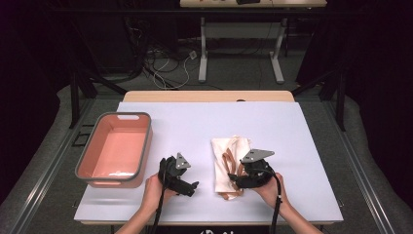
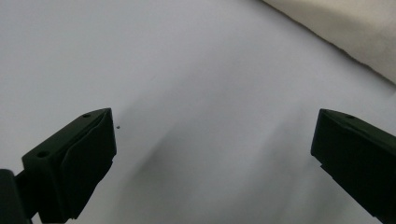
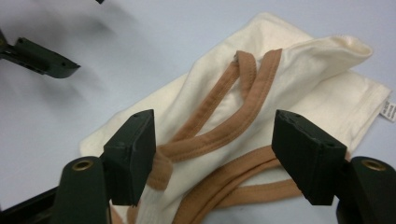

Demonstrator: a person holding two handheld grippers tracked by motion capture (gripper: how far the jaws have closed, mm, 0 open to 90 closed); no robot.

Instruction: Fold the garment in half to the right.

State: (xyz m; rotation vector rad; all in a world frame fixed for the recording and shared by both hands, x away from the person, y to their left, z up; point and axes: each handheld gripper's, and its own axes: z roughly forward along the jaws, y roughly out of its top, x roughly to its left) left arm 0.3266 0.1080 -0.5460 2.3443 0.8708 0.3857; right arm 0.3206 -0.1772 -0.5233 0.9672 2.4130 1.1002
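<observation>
The right gripper (image 3: 214,156) hung just over the cloth (image 3: 299,88), its jaws wide open and holding nothing. The left gripper (image 2: 212,163) was open too and empty, over bare table (image 1: 292,126) just beside the cloth. It looked like the person was about to grab it. Next the right jaws would need to go down and pinch a brown strap (image 3: 224,135). The cloth was cream, folded and floppy, well apart from the pink tub (image 1: 146,146).

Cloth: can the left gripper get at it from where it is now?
Probably yes. The left gripper is open over bare table, and the cloth lies just beyond it with nothing between. The right gripper is open over the cloth's near end.
</observation>
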